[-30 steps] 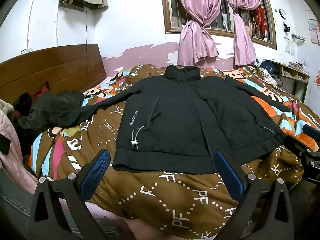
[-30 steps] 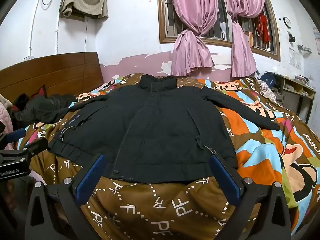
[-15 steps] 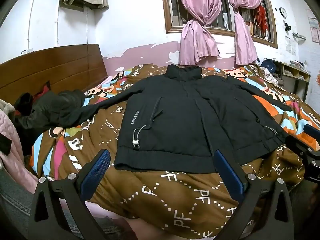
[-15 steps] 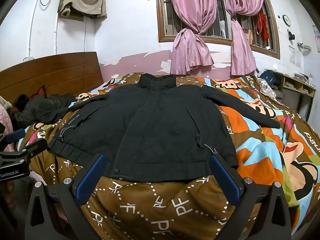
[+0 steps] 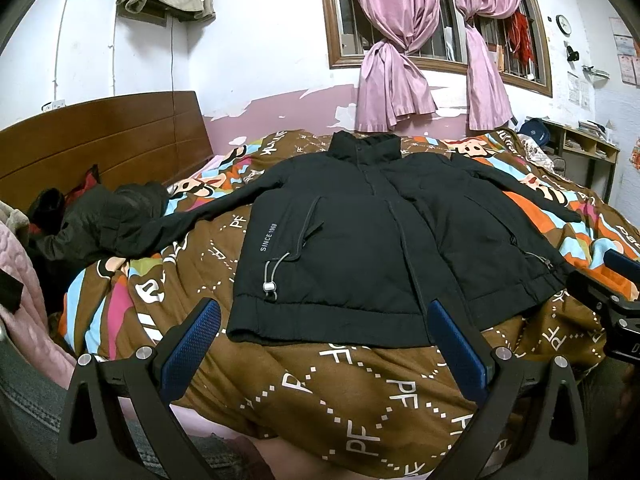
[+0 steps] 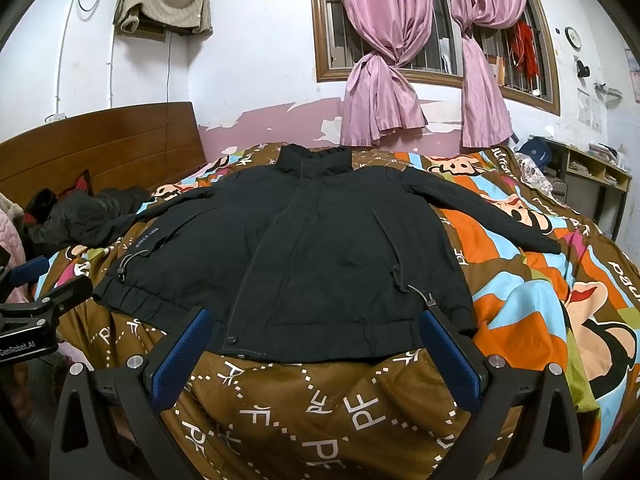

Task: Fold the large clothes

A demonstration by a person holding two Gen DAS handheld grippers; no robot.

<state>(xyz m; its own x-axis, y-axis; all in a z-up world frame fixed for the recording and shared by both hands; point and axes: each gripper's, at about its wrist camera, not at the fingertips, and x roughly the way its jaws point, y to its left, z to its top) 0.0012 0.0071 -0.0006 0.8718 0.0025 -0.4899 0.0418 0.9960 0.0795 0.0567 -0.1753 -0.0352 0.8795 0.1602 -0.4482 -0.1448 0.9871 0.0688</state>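
A black jacket [image 5: 360, 256] is spread flat, front up, across the patterned bed [image 5: 360, 400], sleeves laid out left and right, presumably so they can be folded inward. The left tongs [image 5: 324, 344] and right tongs [image 6: 316, 354] are held apart and empty, short of the near hem.
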